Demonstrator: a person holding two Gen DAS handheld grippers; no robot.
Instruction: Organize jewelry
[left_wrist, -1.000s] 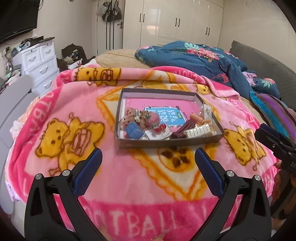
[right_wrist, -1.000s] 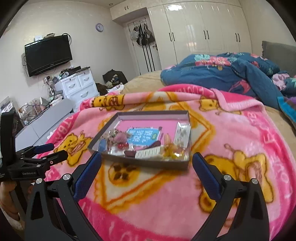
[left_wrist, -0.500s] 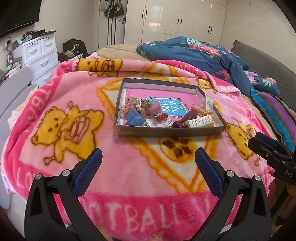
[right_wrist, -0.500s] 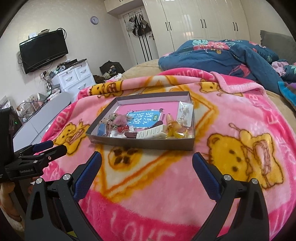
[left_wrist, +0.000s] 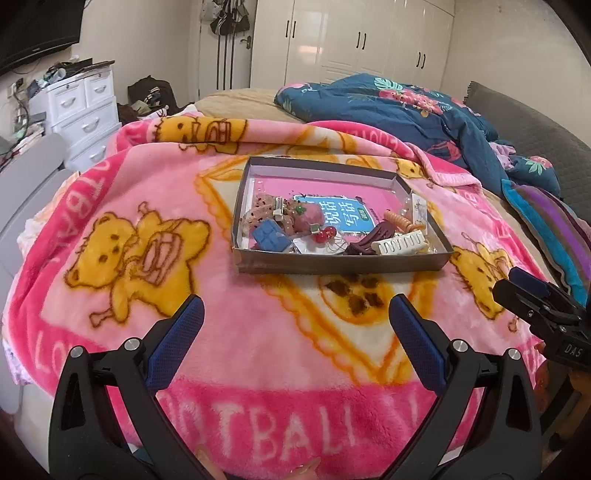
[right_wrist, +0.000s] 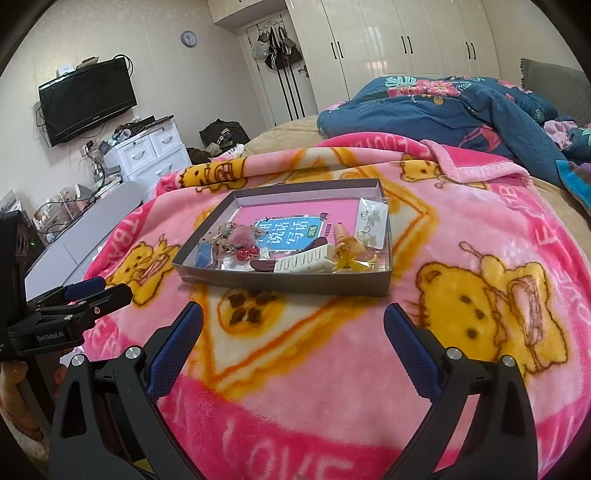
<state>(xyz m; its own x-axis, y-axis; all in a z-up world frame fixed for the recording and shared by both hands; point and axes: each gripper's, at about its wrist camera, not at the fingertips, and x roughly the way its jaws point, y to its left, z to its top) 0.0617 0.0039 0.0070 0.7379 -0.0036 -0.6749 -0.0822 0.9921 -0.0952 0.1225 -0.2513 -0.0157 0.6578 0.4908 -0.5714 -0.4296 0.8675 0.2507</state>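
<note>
My left tongs (left_wrist: 295, 317) and right tongs (right_wrist: 293, 321) level over the blanket (left_wrist: 258, 332), both spread apart and empty, tray (left_wrist: 343, 264) of jewelry lying ahead, well clear of each

Left wrist view: right gripper (left_wrist: 517, 282) cut off at the 3 o'clock edge; only its fingertips and a black body marked "DAS" show, jaw gap not readable. The hand holding it is hidden.

Right wrist view: left gripper (right_wrist: 99, 290) cut off at the 9 o'clock edge; its spread cannot be judged from this side-on angle.

Tray (left_wrist: 343, 264): near wall hides the lower parts of the white comb clip (left_wrist: 402, 245) and blue clip (left_wrist: 271, 238). Small items around the cherry charm (left_wrist: 325, 234) are tangled and too small to identify. Card of earrings (right_wrist: 373, 223) detail unreadable.
</note>
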